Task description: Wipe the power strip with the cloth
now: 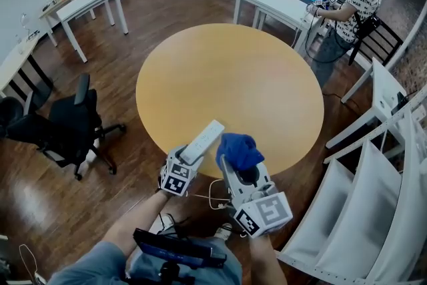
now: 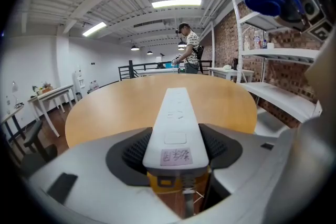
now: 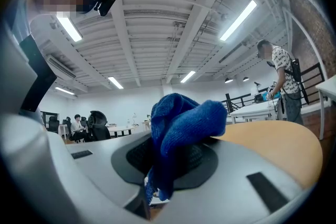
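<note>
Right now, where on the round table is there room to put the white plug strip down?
Nearly the whole table is bare, from its far rim to its middle and both side rims. Only the near edge is crowded: the left gripper holds the power strip there, and the right gripper holds the blue cloth beside it.

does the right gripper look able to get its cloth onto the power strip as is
Likely yes: the left gripper holds the power strip up with its top face bare, and the cloth in the right gripper sits just beside it, nothing between them.
</note>
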The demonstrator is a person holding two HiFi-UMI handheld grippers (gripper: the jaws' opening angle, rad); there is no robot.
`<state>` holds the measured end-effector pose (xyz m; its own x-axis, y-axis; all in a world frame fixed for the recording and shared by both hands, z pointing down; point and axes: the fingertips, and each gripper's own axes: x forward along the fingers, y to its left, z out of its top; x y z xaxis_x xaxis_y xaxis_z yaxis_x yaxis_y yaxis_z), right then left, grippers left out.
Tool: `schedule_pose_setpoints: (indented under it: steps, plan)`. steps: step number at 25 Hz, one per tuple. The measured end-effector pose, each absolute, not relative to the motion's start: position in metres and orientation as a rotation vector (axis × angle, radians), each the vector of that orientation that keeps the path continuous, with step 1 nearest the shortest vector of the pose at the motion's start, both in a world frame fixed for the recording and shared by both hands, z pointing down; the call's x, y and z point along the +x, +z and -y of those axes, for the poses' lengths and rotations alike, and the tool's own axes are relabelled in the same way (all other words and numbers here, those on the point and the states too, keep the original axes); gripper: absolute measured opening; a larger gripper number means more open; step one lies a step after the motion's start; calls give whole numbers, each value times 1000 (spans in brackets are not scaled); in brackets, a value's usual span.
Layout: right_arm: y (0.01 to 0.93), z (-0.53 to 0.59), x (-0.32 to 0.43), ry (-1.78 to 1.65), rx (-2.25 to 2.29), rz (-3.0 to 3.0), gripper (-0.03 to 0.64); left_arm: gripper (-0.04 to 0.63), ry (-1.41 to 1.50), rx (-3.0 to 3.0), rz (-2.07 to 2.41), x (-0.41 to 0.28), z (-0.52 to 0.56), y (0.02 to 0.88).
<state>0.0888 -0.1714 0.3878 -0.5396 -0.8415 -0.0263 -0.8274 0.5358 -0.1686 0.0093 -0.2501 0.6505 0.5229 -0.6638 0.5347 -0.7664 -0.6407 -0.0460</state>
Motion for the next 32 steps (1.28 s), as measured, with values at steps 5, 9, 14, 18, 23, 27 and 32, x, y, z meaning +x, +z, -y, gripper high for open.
schedule_pose_setpoints:
  steps: [5,9,14,18,23,27,32]
  plan:
    - [374,172,86,-168,-1424,-2644,75,293,662,2679,1231,12,251,600]
    - [357,175,82,-102,-1393,-2642,75,293,550,2815,1236,17,248,542]
    - [330,172,78,-22,-1349,-2628,75,293,410,2969,1251,24,231,468]
    - [307,162,74,32,-1301,-2610,75,293,339,3028,1267,26,212,427]
    - [285,153,68,107,-1260,-2590,75,293,328,3094,1281,28,200,403]
    - [275,149,59,99,-1216,-2584,75,293,333,3143,1290,31,195,393]
    - [272,145,26,49,-1065,-2634,75,293,358,3121,1305,37,192,388]
